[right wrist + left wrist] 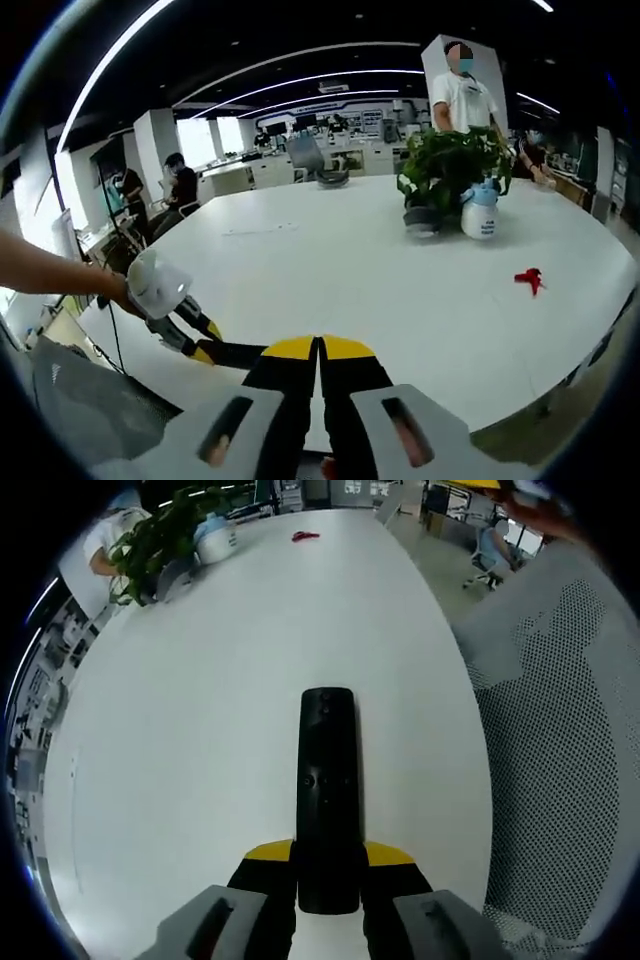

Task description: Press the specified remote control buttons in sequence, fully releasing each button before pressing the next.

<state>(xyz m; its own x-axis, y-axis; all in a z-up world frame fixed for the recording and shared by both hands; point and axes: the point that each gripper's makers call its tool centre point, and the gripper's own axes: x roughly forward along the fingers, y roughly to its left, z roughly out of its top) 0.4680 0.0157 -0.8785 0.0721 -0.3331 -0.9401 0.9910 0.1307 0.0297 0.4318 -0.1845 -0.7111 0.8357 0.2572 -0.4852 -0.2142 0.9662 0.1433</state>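
Left gripper view: left gripper (328,880) rises from the bottom edge, grey bodies, yellow-tipped black jaws closed onto the near end of a black remote control (327,790). Remote lies lengthwise along the view, pointing away from the camera, over the white table (200,730); whether it touches the top, can't tell. Small buttons show on its upper face, too small to read. Far end of table: potted plant (155,540) with a white spray bottle (215,538) just beside it, and a small red object (306,536) lying apart from both. A mesh-backed chair (560,740) stands at the right table edge. A person in white sits behind the plant.

Right gripper view: right gripper (318,385) at the bottom, yellow-tipped jaws pressed together with nothing between them, over the near table edge (330,270). From the left the other gripper (190,335) comes in, held by a person's hand (115,290), a dark piece at its jaws that looks like the remote (235,353), mostly hidden. Plant (450,165) and spray bottle (481,212) sit on the far right of the table, touching or nearly so; red object (528,279) near the right edge. A person in a white shirt stands behind the plant; others sit at desks far left.
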